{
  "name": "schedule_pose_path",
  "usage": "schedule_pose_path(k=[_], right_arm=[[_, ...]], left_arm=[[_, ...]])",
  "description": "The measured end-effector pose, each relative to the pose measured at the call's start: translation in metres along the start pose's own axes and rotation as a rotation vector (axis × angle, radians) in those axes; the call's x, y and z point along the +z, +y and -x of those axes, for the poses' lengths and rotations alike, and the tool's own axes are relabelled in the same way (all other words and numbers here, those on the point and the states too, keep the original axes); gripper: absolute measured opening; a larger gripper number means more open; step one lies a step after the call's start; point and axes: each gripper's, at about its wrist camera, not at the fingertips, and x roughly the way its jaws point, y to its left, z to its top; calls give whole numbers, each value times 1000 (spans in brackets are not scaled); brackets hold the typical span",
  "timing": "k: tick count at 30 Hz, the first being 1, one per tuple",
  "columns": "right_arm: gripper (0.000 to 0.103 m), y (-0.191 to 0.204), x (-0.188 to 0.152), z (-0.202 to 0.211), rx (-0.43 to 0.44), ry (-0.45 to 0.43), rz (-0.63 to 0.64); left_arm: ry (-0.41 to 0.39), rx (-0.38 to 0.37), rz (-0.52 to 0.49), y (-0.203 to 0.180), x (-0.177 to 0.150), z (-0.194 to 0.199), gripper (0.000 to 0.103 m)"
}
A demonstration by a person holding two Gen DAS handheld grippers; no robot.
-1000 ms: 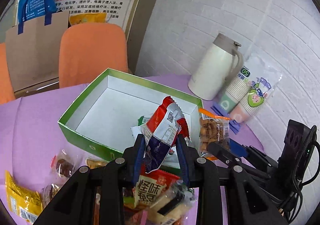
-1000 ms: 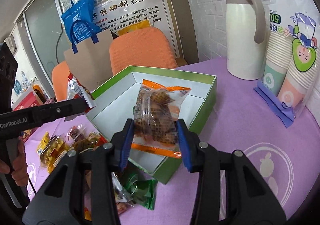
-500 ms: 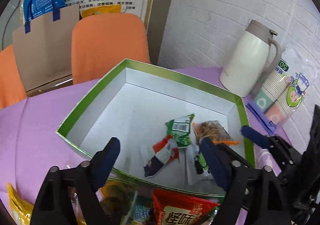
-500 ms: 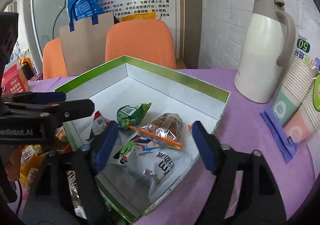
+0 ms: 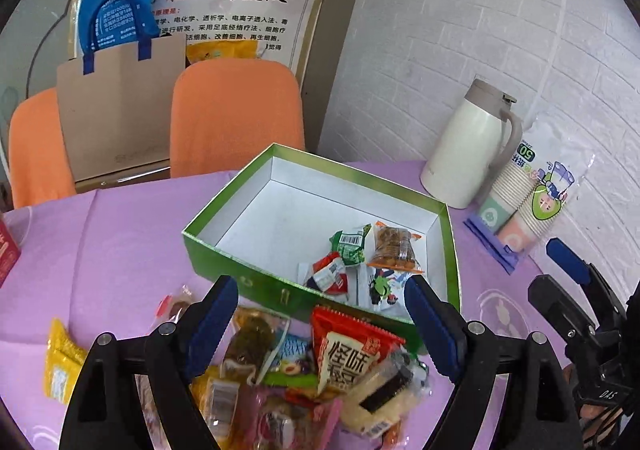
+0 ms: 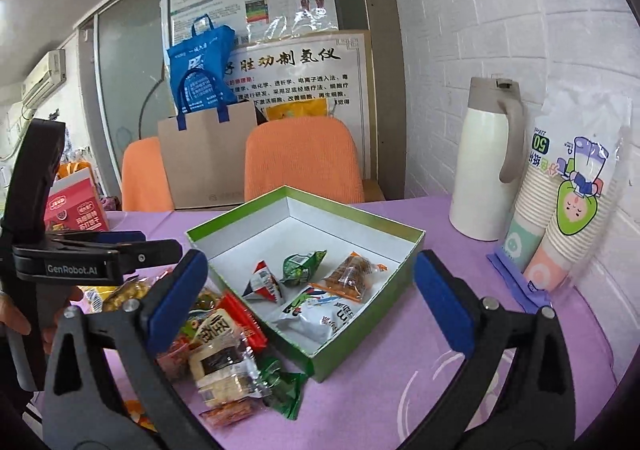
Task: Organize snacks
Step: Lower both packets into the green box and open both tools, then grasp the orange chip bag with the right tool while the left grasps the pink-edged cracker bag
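Observation:
A green box with a white inside (image 5: pixel 224 250) (image 6: pixel 360 326) sits on the purple tablecloth. In its near corner lie a red-and-white packet (image 5: pixel 330 278) (image 6: pixel 262 284), a green packet (image 5: pixel 350 246) (image 6: pixel 302 264), a clear orange-edged packet (image 5: pixel 394 250) (image 6: pixel 350 278) and a white bag (image 5: pixel 380 286) (image 6: pixel 320 316). A heap of loose snacks (image 5: pixel 320 378) (image 6: pixel 216 342) lies just outside the box's front wall. My left gripper (image 5: pixel 320 288) hangs open and empty above that heap. My right gripper (image 6: pixel 310 262) is back from the box, its jaws opening, with nothing between them.
A cream thermos jug (image 5: pixel 468 158) (image 6: pixel 486 166) and a sleeve of paper cups (image 5: pixel 528 202) (image 6: pixel 568 202) stand at the right by the brick wall. Orange chairs (image 5: pixel 236 114) and a paper bag (image 5: pixel 120 106) are behind the table. A red carton (image 6: pixel 76 206) stands far left.
Both grippers let go of their packets, which now lie in the box. Both opened wide and drew back from the box.

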Motion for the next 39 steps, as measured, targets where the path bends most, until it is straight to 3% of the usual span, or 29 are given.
schedule_pose_path(k=[6, 11, 14, 21, 26, 34, 39], right_arm=[[102, 29, -21, 32, 57, -1, 41], [102, 44, -46, 42, 95, 43, 38], [102, 53, -62, 46, 121, 52, 57], [102, 81, -103, 36, 232, 177, 49], [102, 107, -124, 18, 290, 295, 86], [102, 128, -137, -5, 308, 376, 143], [102, 129, -140, -10, 299, 393, 157]], left_arm=[[-100, 44, -12, 1, -45, 59, 103], [-113, 200, 18, 13, -80, 84, 103], [-73, 166, 50, 29, -101, 88, 103], [34, 130, 71, 52, -151, 84, 103], [92, 174, 56, 59, -177, 83, 103], [104, 168, 117, 81, -190, 88, 102], [80, 142, 103, 81, -176, 94, 102]])
